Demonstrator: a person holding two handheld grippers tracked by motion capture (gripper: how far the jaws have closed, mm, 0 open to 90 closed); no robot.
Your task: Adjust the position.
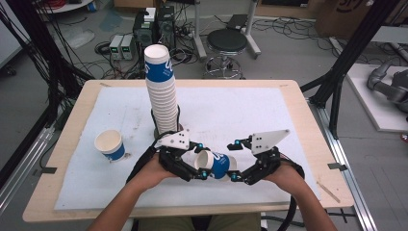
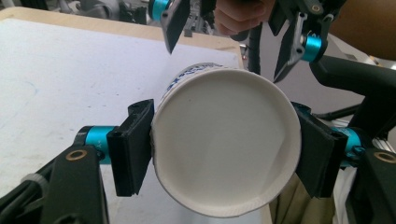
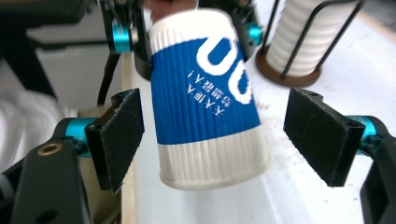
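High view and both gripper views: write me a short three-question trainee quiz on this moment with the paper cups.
1. True or false: the left gripper is shut on the blue-and-white paper cup.
2. How do the right gripper's jaws stand around that cup? A) pressed on it B) open, one on each side with gaps C) far away from it
3. Where does the lone cup stand relative to the tall stack of cups in the high view?

Key
1. True: in the left gripper view its jaws press on both sides near the rim.
2. B.
3. Upright on the white mat, left of the stack and nearer the person.
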